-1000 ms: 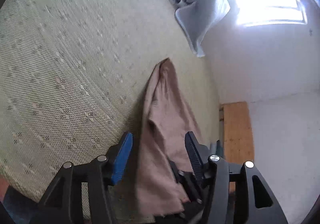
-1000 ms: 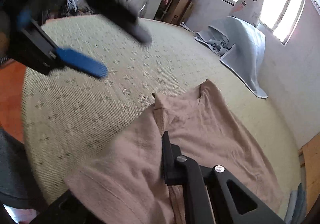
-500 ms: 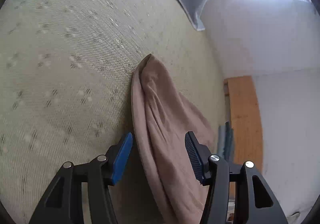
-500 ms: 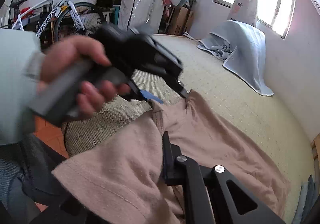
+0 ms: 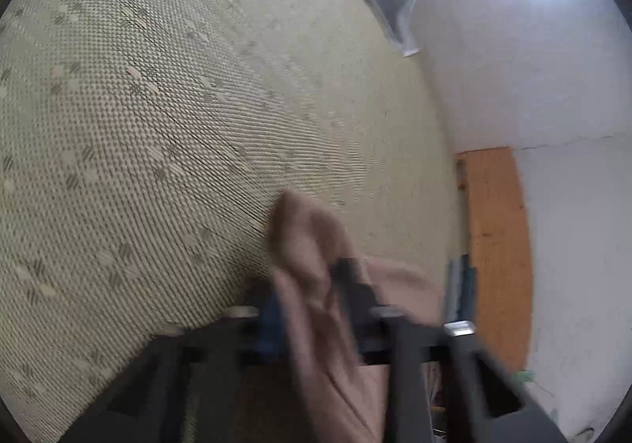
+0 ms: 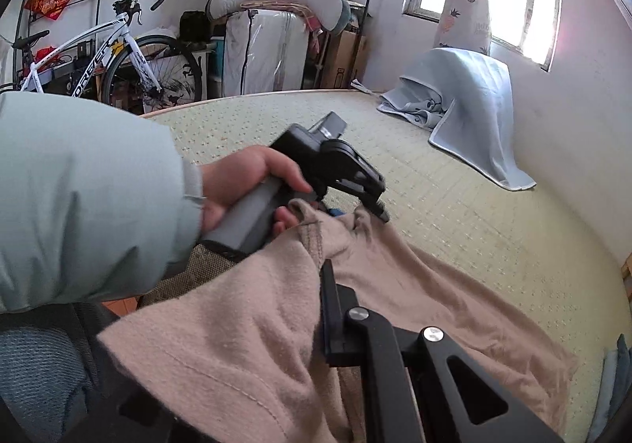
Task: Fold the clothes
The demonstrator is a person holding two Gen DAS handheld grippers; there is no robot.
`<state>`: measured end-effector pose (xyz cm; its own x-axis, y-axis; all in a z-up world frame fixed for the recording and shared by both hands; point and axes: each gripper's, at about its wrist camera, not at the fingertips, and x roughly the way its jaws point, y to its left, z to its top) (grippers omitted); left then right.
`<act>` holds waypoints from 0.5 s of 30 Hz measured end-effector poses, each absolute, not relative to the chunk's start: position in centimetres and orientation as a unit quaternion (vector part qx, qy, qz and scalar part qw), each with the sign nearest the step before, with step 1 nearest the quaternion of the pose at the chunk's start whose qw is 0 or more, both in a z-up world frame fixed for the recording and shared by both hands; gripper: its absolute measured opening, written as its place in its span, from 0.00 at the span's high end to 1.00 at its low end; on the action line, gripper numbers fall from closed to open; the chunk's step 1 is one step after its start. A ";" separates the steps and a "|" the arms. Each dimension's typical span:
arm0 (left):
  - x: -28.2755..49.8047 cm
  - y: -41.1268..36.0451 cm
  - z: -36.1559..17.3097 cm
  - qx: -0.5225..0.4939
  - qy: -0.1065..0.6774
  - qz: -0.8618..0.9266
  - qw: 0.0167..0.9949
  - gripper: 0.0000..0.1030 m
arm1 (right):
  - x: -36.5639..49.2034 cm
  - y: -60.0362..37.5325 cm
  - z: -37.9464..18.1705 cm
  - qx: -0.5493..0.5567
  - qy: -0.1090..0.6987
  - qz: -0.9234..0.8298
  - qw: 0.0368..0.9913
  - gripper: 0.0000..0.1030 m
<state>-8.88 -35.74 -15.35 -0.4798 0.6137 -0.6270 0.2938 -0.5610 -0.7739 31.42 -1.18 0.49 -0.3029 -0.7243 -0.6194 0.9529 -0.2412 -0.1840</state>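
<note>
Left gripper (image 5: 308,297) jaws closing on a bunched corner of the tan garment (image 6: 414,285); a second ago they stood wide with the cloth loose between them. View is motion-blurred. Right gripper (image 6: 322,273) stays clamped shut on another fold, lifted higher than before. Garment trails across the woven mat (image 6: 454,198). Person's hand (image 6: 245,182) on the left gripper handle, formerly out of frame.

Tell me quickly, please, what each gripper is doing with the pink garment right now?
Left gripper: jaws closing, a fold of the pink garment between them.
Right gripper: jaws shut on the pink garment, holding it up.
</note>
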 end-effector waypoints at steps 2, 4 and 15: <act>-9.3 -35.8 -14.7 -0.484 -0.459 0.738 0.106 0.91 | 31.2 -1.1 0.4 0.214 0.269 -0.761 0.551 0.96; -9.6 -36.2 -13.5 -0.467 -0.465 0.745 0.104 0.92 | 31.1 -1.2 0.5 0.216 0.263 -0.762 0.550 0.96; -9.1 -38.9 -1.8 -0.392 -0.437 0.804 0.096 0.92 | 31.6 -0.5 4.7 0.208 0.154 -0.771 0.582 0.95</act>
